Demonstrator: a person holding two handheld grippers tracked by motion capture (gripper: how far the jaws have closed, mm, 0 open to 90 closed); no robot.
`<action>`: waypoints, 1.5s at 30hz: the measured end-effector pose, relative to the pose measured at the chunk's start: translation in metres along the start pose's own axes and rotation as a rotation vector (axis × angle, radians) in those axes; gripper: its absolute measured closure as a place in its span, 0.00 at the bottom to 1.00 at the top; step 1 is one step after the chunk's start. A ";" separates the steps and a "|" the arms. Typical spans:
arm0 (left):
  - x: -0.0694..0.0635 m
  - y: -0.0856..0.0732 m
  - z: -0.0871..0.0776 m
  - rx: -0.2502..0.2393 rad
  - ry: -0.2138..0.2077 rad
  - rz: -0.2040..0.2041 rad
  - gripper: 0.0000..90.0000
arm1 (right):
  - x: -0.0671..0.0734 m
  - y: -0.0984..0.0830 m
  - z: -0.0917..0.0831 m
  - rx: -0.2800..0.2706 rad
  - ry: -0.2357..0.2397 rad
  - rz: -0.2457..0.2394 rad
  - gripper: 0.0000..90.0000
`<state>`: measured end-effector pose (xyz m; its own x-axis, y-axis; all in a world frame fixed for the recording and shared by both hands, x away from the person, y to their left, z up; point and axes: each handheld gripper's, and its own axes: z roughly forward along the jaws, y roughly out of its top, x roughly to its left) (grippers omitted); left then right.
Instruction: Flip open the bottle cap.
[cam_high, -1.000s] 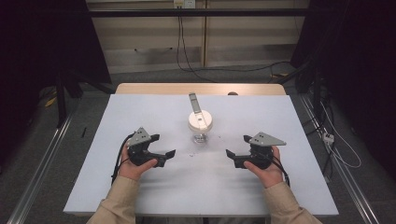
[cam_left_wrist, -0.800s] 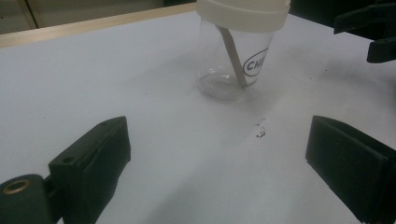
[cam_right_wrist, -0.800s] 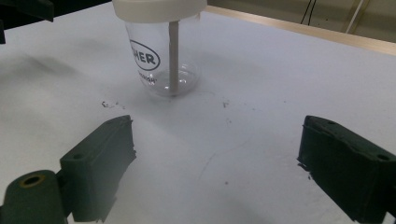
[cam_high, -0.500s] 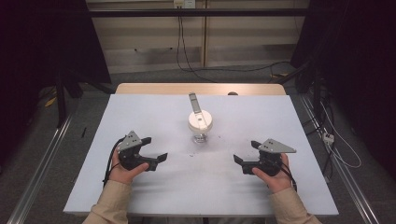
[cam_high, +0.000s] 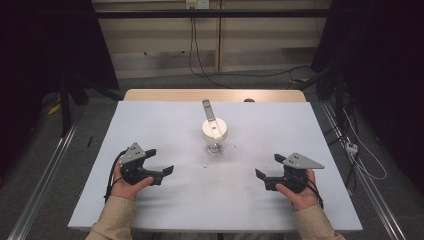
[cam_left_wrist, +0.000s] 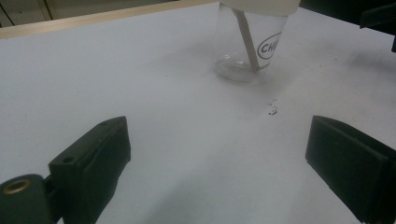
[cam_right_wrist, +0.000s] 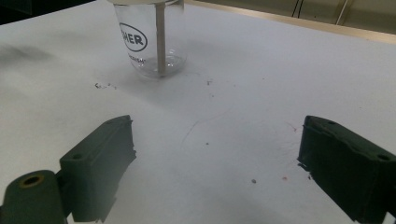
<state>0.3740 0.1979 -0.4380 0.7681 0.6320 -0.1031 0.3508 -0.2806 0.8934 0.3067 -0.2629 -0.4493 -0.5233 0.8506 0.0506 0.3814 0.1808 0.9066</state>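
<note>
High view: a clear cup (cam_high: 214, 135) with a cream lid stands mid-table (cam_high: 150, 120); the left gripper (cam_high: 159, 167) at 8 o'clock and right gripper (cam_high: 267, 170) at 4 o'clock rest well apart from it — seemingly waiting.

Left gripper view: jaws spread, empty; cup at 1 o'clock.

Right gripper view: jaws spread — cup at 11 o'clock.

The tabletop (cam_high: 150, 130) is evenly, softly lit from above, its surroundings falling into deep darkness. Close views look slightly soft; shadows under each hand-held gripper are faint.
</note>
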 end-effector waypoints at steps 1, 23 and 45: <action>0.001 0.000 -0.001 0.000 0.002 0.003 0.07 | 0.000 -0.001 -0.001 0.002 -0.002 0.003 0.11; 0.012 -0.013 -0.021 0.012 0.029 -0.016 0.07 | -0.007 -0.009 -0.011 0.007 -0.020 0.010 0.11; 0.017 -0.024 -0.034 0.021 0.043 -0.033 0.07 | -0.012 -0.017 -0.020 0.021 -0.033 0.010 0.11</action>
<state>0.3601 0.2400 -0.4463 0.7319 0.6719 -0.1133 0.3877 -0.2739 0.8802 0.2911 -0.2860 -0.4571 -0.4940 0.8682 0.0458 0.4031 0.1821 0.8968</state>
